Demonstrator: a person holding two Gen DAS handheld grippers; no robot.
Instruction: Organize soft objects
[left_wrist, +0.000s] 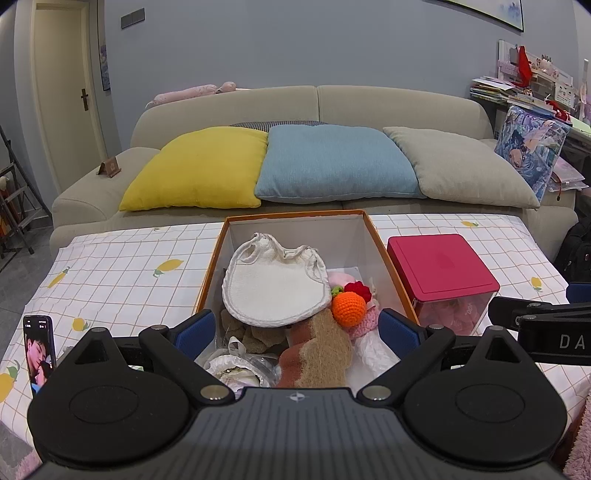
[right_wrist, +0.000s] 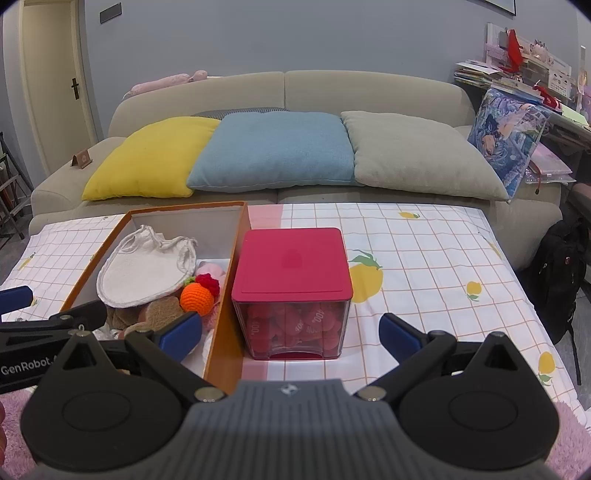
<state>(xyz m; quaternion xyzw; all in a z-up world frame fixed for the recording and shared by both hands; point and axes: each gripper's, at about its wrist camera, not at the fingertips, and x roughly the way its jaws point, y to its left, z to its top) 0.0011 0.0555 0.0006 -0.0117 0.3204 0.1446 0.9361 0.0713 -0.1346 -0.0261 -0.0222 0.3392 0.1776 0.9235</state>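
An orange-walled open box (left_wrist: 391, 266) (right_wrist: 225, 306) on the table holds soft items: a white cloth pouch (left_wrist: 275, 286) (right_wrist: 144, 273), an orange crocheted ball (left_wrist: 348, 308) (right_wrist: 196, 298), a red crocheted piece (left_wrist: 360, 290), brown sponge pieces (left_wrist: 317, 354) and pink knits. My left gripper (left_wrist: 297, 330) is open and empty, hovering over the box's near end. My right gripper (right_wrist: 291, 338) is open and empty, just before a clear container with a red lid (right_wrist: 293, 266) (left_wrist: 439, 264) holding pink-red pads.
The table wears a white checked cloth with lemon prints (right_wrist: 424, 258). A phone (left_wrist: 40, 350) stands at the near left. A sofa behind carries yellow (left_wrist: 199, 170), blue (left_wrist: 332, 162) and grey (left_wrist: 461, 166) pillows. A black backpack (right_wrist: 557, 273) sits at the right.
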